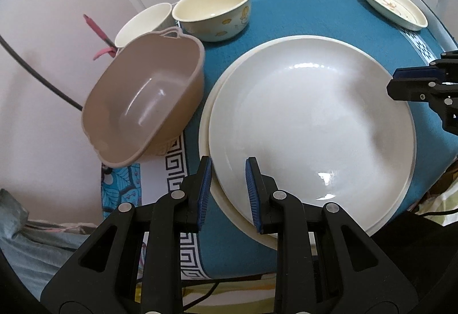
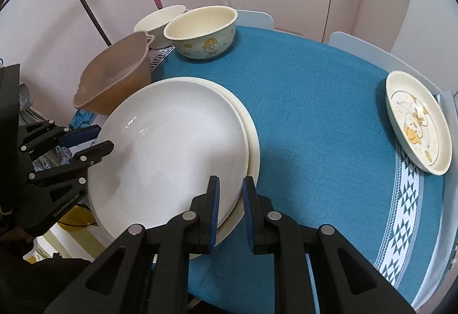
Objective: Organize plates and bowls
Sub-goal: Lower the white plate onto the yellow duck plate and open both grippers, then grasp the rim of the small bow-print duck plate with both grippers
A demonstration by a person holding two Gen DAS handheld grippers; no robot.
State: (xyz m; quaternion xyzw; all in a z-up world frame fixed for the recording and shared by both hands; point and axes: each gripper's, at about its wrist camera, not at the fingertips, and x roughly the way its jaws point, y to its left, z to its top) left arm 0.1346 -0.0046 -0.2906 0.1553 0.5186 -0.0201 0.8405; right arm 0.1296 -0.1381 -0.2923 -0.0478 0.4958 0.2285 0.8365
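L tool: jaws part open, straddling the near rim of the white plate; rim sits between the pads, but I can't tell if either pad touches. Nothing clamped.

R tool: jaws part open w/ a narrow gap, set over the plates' rim on the opposite side. L pad lies over the white plate's edge, R pad just outside the lower plate. Contact not clear; no grip seen.

White plate rests on top of a cream plate, offset, so the cream one shows as a crescent along one side. Stack sits on the bench, on a teal cloth, near the bench's edge on my L.

Tan tub w/ handles: just beside the stack, at the bench edge, tilted, partly overhanging. It looks to touch the stack rim in the R wrist view; not sure.

Duck bowl: upright on the cloth, beyond the tub. White bowl just beside it, touching or nearly so, behind the tub.

Duck plate: well apart from the stack, at the far R edge of the bench, over the cloth's patterned border.
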